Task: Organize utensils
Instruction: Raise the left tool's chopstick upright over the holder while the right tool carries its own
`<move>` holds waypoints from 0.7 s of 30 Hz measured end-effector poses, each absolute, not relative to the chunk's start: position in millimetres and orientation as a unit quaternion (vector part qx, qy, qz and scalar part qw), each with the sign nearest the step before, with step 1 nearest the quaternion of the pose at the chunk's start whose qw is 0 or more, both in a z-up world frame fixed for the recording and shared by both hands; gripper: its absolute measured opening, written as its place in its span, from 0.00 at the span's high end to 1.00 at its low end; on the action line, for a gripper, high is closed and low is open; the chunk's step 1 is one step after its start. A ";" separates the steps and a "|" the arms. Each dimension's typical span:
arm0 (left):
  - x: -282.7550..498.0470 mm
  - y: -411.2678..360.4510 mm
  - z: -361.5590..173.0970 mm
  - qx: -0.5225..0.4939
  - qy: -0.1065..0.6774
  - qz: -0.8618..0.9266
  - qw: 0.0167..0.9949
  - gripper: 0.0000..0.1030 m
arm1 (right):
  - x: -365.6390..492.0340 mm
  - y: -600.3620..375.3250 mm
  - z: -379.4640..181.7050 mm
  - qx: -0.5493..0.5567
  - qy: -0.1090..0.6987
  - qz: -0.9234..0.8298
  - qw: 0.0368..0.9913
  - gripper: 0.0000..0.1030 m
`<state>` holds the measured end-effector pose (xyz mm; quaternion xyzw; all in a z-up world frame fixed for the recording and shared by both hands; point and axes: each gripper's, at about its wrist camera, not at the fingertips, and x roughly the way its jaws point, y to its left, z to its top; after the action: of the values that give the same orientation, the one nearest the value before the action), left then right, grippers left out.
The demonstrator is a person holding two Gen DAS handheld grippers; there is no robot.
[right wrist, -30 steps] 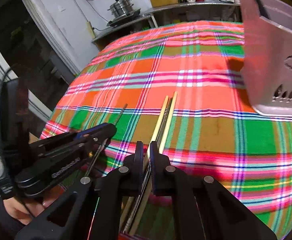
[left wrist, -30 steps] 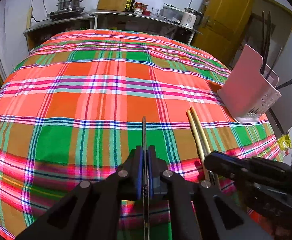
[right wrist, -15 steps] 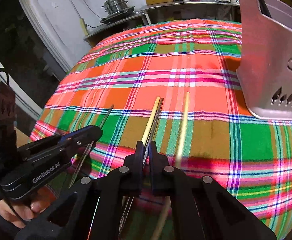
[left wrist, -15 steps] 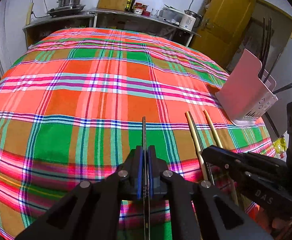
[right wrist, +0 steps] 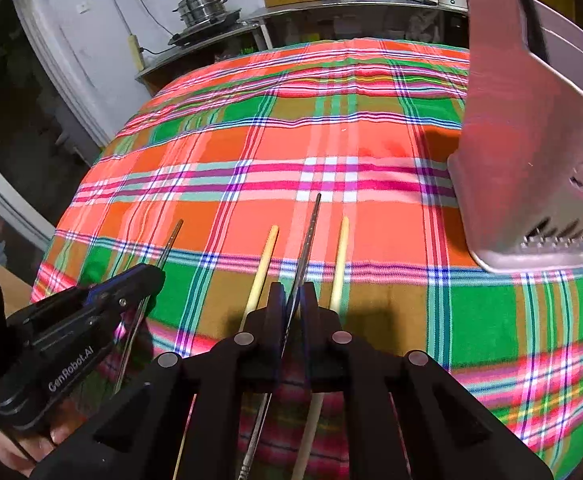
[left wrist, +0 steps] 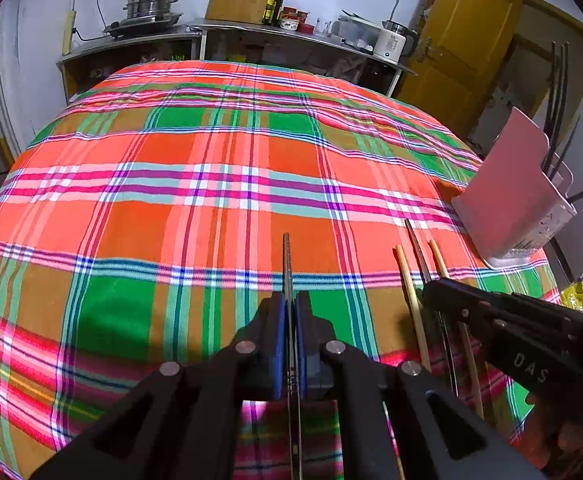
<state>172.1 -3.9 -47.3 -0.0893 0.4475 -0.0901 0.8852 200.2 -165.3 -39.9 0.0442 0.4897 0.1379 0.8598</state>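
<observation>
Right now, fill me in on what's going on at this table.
A person is sorting chopsticks with two handheld grippers. The left gripper has its jaws shut on a dark metal chopstick. The right gripper is shut on another metal chopstick, with two wooden chopsticks lying either side of it on the plaid tablecloth. The pink utensil holder stands nearby, already holding dark utensils.

Between the right gripper (right wrist: 290, 306)'s closed jaws, only the thin dark metal chopstick (right wrist: 308, 236) is now pinched and raised, while the two pale wooden chopsticks (right wrist: 264, 258), bunched against it a second ago, now lie splayed either side.
</observation>
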 end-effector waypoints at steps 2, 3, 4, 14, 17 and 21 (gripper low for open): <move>176.6 -4.1 -47.3 -0.088 0.450 -0.092 0.884 0.94 | 208.6 -166.4 -39.8 0.051 0.494 0.136 0.857 0.92; 178.0 -3.6 -47.2 -0.087 0.451 -0.093 0.883 0.94 | 211.0 -166.4 -39.8 0.054 0.495 0.136 0.856 0.92; 178.8 -3.4 -47.2 -0.087 0.453 -0.094 0.882 0.94 | 213.5 -166.7 -40.0 0.055 0.497 0.136 0.856 0.92; 193.4 -12.9 -45.6 -0.044 0.461 -0.106 0.880 0.93 | 225.7 -163.9 -40.2 0.052 0.500 0.127 0.855 0.93; 197.6 -13.7 -44.7 -0.039 0.464 -0.110 0.878 0.93 | 227.1 -162.0 -40.0 0.047 0.500 0.127 0.855 0.94; 201.2 -10.6 -43.2 -0.052 0.467 -0.112 0.876 0.95 | 225.5 -162.7 -36.8 0.055 0.496 0.142 0.855 0.95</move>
<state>201.2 -10.6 -43.2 -0.0517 0.4671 -0.1118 0.8756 225.5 -162.7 -36.8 0.0545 0.4956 0.1417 0.8552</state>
